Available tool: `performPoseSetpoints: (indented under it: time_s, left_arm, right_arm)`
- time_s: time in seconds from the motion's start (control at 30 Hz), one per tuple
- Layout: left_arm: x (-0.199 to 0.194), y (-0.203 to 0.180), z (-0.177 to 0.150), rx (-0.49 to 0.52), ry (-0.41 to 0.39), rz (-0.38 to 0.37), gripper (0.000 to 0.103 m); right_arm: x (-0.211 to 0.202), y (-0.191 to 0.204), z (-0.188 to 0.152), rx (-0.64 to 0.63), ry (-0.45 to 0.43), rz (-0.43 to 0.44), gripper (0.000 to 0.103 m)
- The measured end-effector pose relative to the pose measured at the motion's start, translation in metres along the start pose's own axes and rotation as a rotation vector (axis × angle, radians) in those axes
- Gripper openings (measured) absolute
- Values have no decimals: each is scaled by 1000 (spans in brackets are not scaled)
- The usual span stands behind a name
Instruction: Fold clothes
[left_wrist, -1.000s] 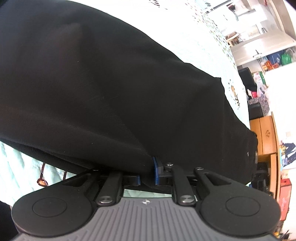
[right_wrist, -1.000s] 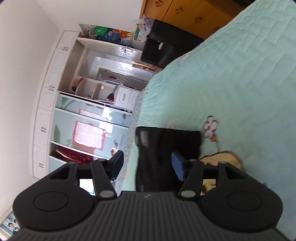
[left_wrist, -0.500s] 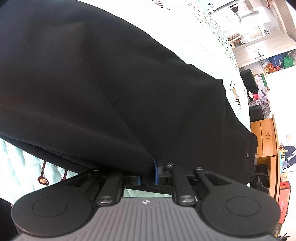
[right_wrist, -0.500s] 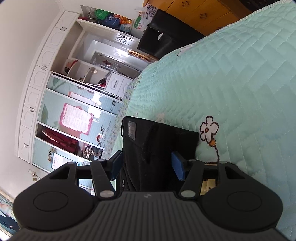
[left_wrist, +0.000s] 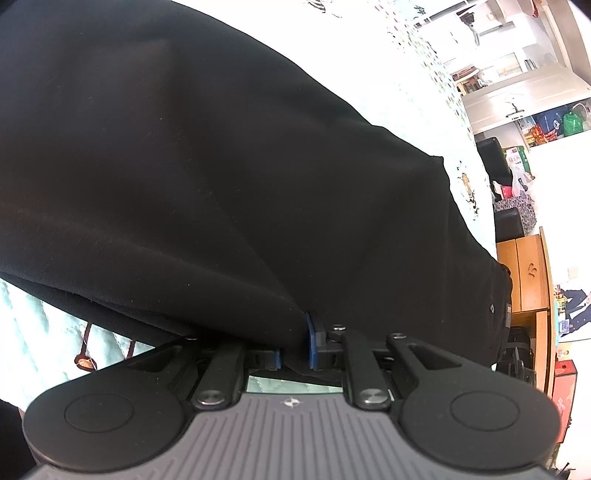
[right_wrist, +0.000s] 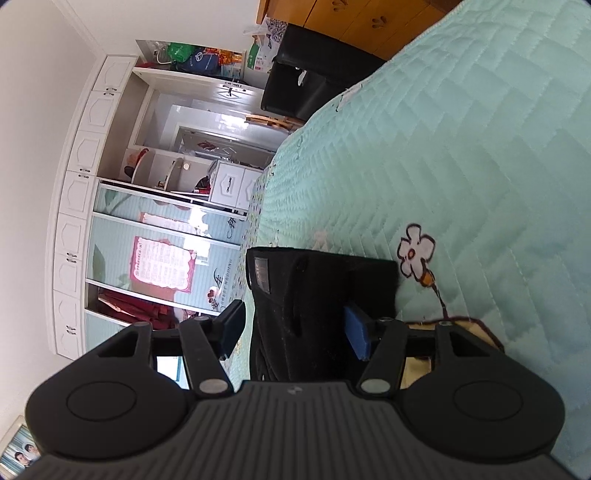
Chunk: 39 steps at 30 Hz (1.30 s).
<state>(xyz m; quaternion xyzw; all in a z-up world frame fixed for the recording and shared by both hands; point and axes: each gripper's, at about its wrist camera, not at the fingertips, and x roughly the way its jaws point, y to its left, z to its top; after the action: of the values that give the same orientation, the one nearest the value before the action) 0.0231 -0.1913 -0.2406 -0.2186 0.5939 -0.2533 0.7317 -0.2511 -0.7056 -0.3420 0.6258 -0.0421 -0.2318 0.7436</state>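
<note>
A black garment (left_wrist: 229, 177) fills most of the left wrist view, spread over a mint-green quilted bed (left_wrist: 26, 325). My left gripper (left_wrist: 293, 345) is shut on a fold of its near edge, the blue pads pinching the cloth. In the right wrist view the garment's waistband end (right_wrist: 317, 295), with a small label, lies on the bed (right_wrist: 461, 147). My right gripper (right_wrist: 295, 330) is open, its jaws wide apart on either side of that end, not pinching it.
A white wardrobe with shelves and sliding doors (right_wrist: 122, 206) stands past the bed. A black box (right_wrist: 310, 85) and wooden drawers (right_wrist: 354, 18) stand by the bed's far edge. A flower print (right_wrist: 415, 254) marks the quilt next to the garment.
My right gripper has shifted over the waistband end, which now sits deeper between its open jaws. My left gripper keeps its hold; the cloth has shifted only slightly.
</note>
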Motion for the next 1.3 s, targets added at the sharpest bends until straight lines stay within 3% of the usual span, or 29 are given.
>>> performPoseSetpoints:
  time_s: [0.13, 0.23, 0.27, 0.43, 0.53, 0.6, 0.8, 0.9, 1.0, 1.07, 1.13, 1.23, 1.3]
  left_arm:
    - [0, -1, 0, 5, 1, 1, 16]
    - [0, -2, 0, 16, 2, 4, 15]
    - [-1, -3, 1, 22, 2, 6, 15]
    - [-4, -3, 3, 33, 1, 14, 14]
    - [-4, -2, 2, 30, 3, 14, 14]
    - [-5, -1, 2, 34, 5, 11, 14]
    - [-4, 1, 3, 11, 13, 1, 14]
    - [-4, 3, 2, 5, 13, -11, 15]
    - [-7, 3, 0, 13, 10, -29, 15]
    - [-10, 1, -2, 34, 6, -31, 17]
    - [-13, -1, -4, 55, 3, -27, 20]
    - [-23, -5, -6, 81, 1, -19, 24]
    - [-30, -11, -9, 129, 1, -11, 31]
  right_arm:
    - [10, 0, -1, -18, -1, -4, 58]
    - [11, 0, -4, -58, 14, -35, 26]
    - [11, -1, -5, -62, 16, -37, 23]
    - [-6, 11, -10, -78, 11, 9, 21]
    - [0, 2, -11, -85, 31, -77, 21]
    - [3, -11, -9, -50, 42, -85, 15]
    - [-7, -9, -8, -44, 19, -52, 25]
    - [-25, -1, -11, -48, -22, -79, 32]
    - [-48, 9, -15, -73, -98, -118, 42]
    - [-56, 24, -21, -132, -109, -89, 55]
    - [-48, 42, -31, -193, -54, -31, 62]
    - [-18, 53, -40, -226, 87, 73, 62]
    - [4, 41, -40, -162, 162, 97, 57]
